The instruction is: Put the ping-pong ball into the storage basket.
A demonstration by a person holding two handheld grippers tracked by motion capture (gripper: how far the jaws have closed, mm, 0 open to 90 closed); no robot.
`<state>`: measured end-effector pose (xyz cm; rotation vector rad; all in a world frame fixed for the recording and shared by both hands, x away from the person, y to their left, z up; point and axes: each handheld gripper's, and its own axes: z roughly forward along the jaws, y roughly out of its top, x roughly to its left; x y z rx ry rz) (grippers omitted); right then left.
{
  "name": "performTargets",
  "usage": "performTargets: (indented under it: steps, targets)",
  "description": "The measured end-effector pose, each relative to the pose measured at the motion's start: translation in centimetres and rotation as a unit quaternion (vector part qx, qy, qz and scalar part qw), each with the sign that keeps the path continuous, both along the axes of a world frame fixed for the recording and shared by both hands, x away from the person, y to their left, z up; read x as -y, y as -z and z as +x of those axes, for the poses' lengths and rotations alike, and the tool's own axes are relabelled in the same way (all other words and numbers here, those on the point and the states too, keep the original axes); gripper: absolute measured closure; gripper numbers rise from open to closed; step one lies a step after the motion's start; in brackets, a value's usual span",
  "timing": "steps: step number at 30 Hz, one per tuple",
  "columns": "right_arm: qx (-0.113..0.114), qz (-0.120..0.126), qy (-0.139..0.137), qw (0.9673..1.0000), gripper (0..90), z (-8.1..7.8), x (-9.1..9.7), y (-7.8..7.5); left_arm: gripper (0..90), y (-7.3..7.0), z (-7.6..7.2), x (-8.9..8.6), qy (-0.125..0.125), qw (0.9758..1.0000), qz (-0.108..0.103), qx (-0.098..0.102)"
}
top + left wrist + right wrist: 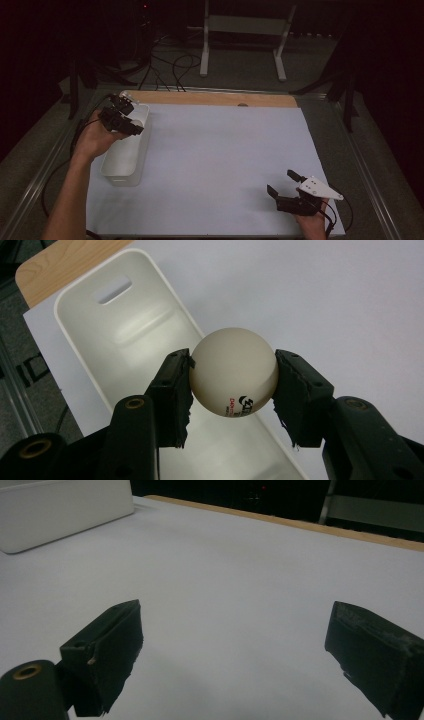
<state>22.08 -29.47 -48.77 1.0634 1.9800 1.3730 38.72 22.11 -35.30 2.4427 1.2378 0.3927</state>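
Left gripper view: ball (234,371) above bin (132,335)

I see a white sheet (220,165) covering most of the tabletop, with a bare wooden strip (215,98) along the far edge. Beyond the table, black cables (167,67) trail over grey floor beside a white metal stand (245,30).

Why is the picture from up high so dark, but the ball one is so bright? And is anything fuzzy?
High view: dim, the room behind nearly black, only the white sheet lit. Left gripper view: bright and sharp on the ball, its print readable; the white bin shows soft shine and gentle shadows. Right gripper view: the near pads look slightly soft, the far background dark.
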Motion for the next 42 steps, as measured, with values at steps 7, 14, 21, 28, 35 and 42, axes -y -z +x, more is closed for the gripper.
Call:
performTargets:
  steps: [7,14,21,28,35,42]
  targets:
    - [0.0,-0.001,-0.001,1.0,8.0,0.0,0.0,0.0,51.5,0.2,0.0,-0.3,-0.003,1.0,0.001,-0.002]
    - [0.0,-0.001,0.0,1.0,8.0,0.0,-0.1,0.0,51.5,0.2,-0.1,-0.6,-0.006,1.0,0.0,0.0]
    - [0.0,-0.001,0.0,1.0,8.0,0.0,-0.1,0.0,51.5,0.4,-0.2,-0.9,-0.009,0.9999,0.004,-0.002]
    - [-0.001,-0.002,0.0,1.0,8.0,0.0,-0.1,0.1,51.5,0.9,-0.2,-1.3,-0.014,0.9999,0.003,-0.006]
    - [-0.002,-0.002,-0.001,1.0,8.0,0.0,-0.2,0.1,51.5,1.2,-0.2,-1.5,-0.016,0.9998,0.005,-0.006]
    - [-0.003,-0.002,0.0,1.0,8.0,0.1,-0.2,0.1,51.5,1.5,-0.3,-1.7,-0.018,0.9998,0.006,-0.006]
